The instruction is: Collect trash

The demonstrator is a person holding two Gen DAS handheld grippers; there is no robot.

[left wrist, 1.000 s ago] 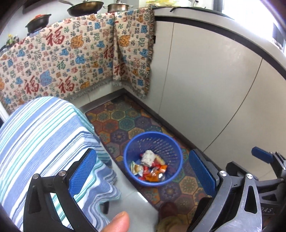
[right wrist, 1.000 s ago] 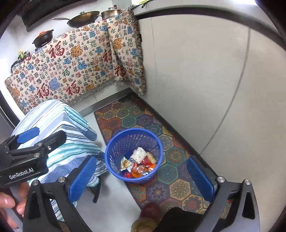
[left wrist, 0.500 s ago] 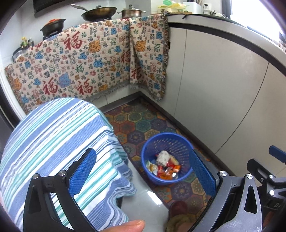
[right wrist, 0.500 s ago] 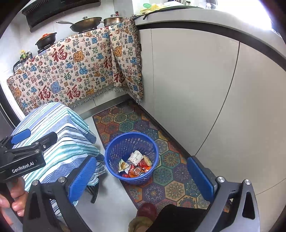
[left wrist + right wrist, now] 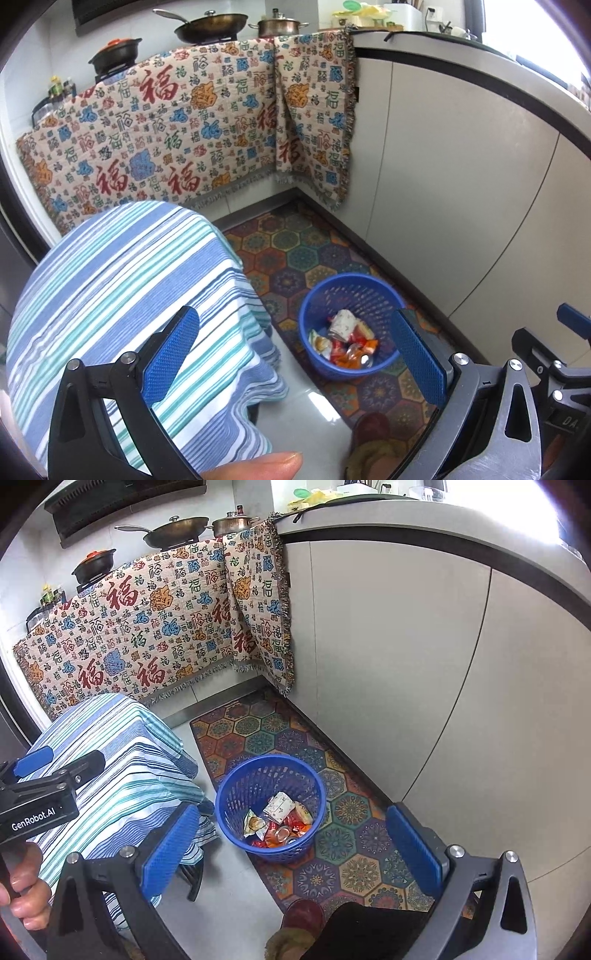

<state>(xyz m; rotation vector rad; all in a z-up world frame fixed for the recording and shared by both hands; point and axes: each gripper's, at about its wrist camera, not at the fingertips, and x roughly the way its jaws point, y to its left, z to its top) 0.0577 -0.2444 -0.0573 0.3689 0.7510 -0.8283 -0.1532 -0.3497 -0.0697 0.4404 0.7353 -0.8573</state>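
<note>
Standing on the patterned hexagon-print floor mat [image 5: 343, 834] beside the striped-cloth-covered table [image 5: 110, 295], the round blue perforated plastic waste basket [image 5: 271, 808] of crumpled wrappers and cans [image 5: 280, 823] lies at 12 o'clock between the wide, empty jaws of the left gripper [image 5: 295, 354] and the right gripper [image 5: 291, 845], apparently because collection is complete.

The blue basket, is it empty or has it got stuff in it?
Not empty: the blue basket holds wrappers and cans.

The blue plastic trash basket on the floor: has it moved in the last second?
No. The blue plastic trash basket sits on the same hexagons of the patterned floor mat; only the cameras pulled back and up.
</note>
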